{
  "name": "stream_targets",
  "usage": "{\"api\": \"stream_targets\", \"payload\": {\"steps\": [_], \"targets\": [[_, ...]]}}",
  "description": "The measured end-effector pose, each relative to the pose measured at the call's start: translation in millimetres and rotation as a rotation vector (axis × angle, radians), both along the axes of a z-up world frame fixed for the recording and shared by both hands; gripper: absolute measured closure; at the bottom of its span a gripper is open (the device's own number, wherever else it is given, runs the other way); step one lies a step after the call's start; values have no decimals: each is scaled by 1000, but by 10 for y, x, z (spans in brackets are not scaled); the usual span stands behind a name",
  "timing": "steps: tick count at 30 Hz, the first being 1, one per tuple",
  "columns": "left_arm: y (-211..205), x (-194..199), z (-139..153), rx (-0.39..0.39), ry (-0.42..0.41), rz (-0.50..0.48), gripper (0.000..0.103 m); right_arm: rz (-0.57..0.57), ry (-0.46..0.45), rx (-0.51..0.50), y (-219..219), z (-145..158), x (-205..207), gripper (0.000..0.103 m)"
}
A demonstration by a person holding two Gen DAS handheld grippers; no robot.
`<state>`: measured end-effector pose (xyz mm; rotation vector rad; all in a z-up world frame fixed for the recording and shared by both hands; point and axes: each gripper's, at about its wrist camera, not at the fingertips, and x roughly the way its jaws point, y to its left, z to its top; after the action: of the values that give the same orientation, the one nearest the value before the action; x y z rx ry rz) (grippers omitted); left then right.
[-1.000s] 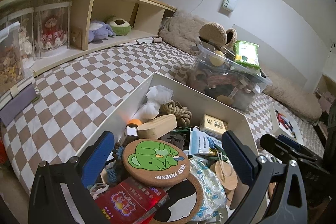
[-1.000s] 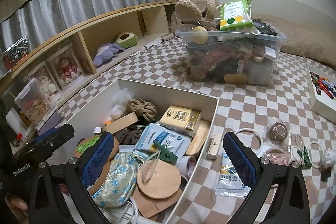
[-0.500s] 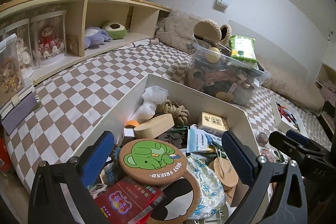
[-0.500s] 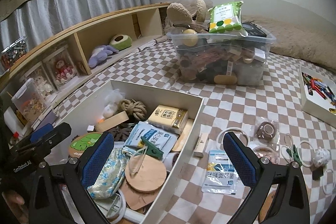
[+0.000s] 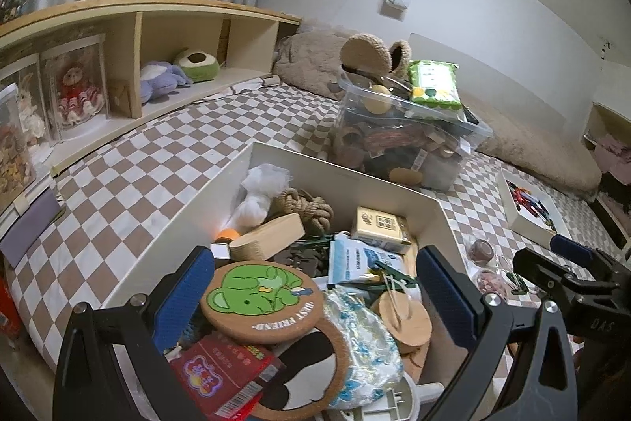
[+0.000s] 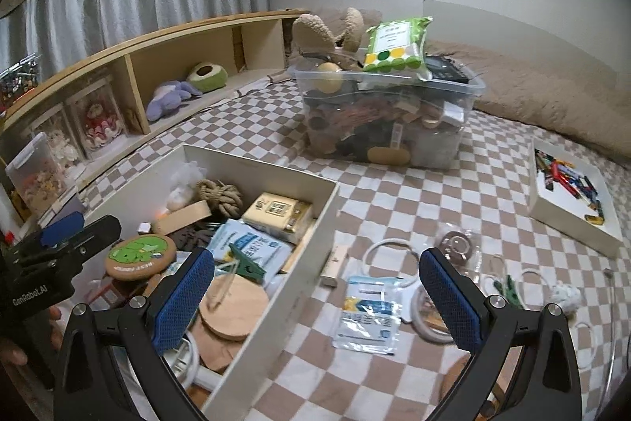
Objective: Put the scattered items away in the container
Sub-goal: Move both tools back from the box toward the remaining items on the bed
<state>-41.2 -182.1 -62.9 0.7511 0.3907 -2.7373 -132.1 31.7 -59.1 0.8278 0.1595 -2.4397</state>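
A white open box (image 5: 347, 172) (image 6: 260, 166) holds several items: a green-elephant cork coaster (image 5: 262, 296) (image 6: 140, 255), a rope knot (image 6: 221, 196), a wooden block (image 5: 268, 237). My left gripper (image 5: 315, 298) is open and empty above the box's near end. My right gripper (image 6: 317, 302) is open and empty over the box's right wall. Scattered on the checkered cover right of the box lie a blue-white sachet (image 6: 366, 314), a white ring (image 6: 388, 253), a small wooden stick (image 6: 335, 265), a bagged brown roll (image 6: 453, 243) and a green clip (image 6: 510, 287).
A full clear plastic bin (image 6: 388, 117) (image 5: 406, 145) with a green wipes pack on top stands behind the box. A white tray of colourful bits (image 6: 572, 192) sits at the right. A wooden shelf (image 6: 138, 73) with plush toys runs along the left.
My right gripper has swung right, from over the box's middle to its right wall, bringing more scattered items into view. My left gripper has risen slightly, still over the box.
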Motion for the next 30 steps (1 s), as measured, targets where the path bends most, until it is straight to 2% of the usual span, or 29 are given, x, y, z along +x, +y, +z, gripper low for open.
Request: {"api": "stream_targets", "payload": {"steps": [6,16,30], "targets": [[179,-31,19,-31,7,-36,0,-56,28,19,232,36,21,0],[420,-96,41,24,37,-99,0,-164,50,29,734,96,-4,0],[995,-237,35,-18,7,-209,0,-319,43,13,1594,78,13,0]]}}
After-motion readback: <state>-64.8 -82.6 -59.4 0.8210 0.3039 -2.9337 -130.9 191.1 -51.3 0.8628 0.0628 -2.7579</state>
